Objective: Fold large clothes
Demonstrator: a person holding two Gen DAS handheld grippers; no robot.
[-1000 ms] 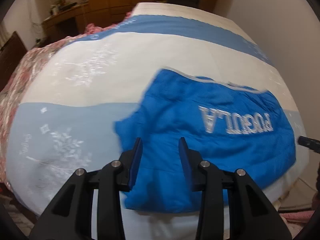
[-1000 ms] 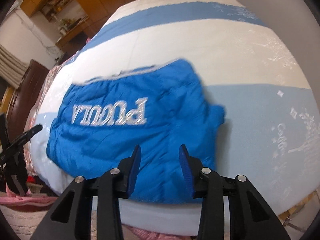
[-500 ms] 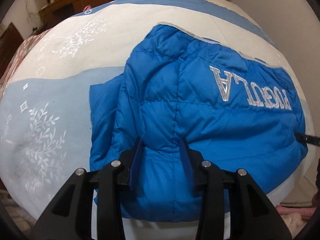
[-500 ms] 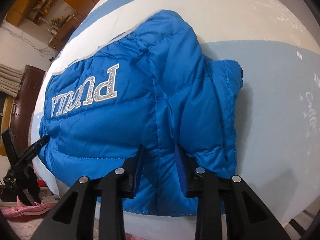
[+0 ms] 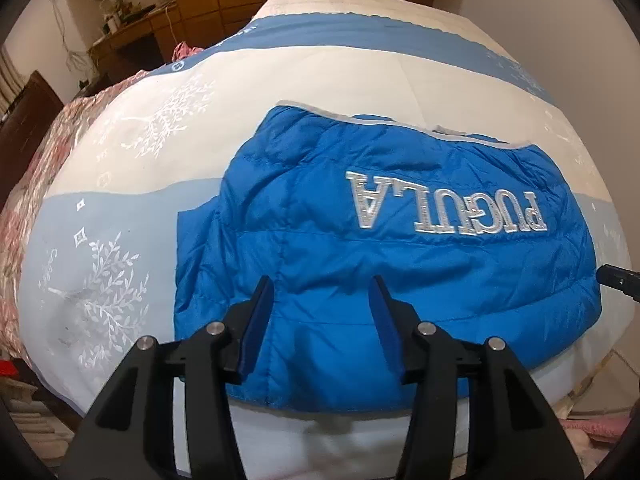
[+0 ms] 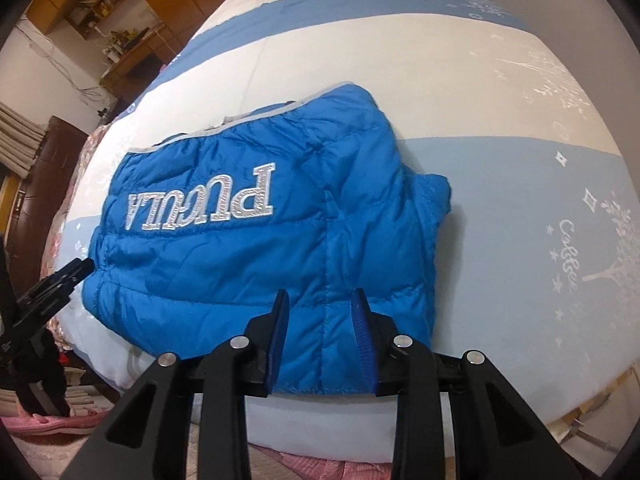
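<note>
While the blue puffer jacket point(image 5: 400, 264) lies folded into a rough rectangle on the bed point(image 5: 304, 92), near its front edge w/ silver lettering upside down to both cams, neither gripper has hold of it. Left gripper point(image 5: 322, 292) hovers over the near hem, fingers point(image 5: 258, 316) spread wide, nothing btwn them. Right gripper point(image 6: 320, 306) sits over the near hem by the jacket's right side, fingers point(image 6: 362, 332) apart too, fabric showing in the gap but not pinched.

Handling, as a guess: light, soft, puffy; quilted shell looks slick, so layers prob. slide on each other and the fill springs back after pressing. Thick stacked edges need a wide-open approach and a deep bite. Best hold likely the near hem corners, through all layers, or the stitched seam lines where it's thinner. A sleeve piece point(image 6: 434, 200) sticks out at the right side and may slip loose in a further fold.
</note>
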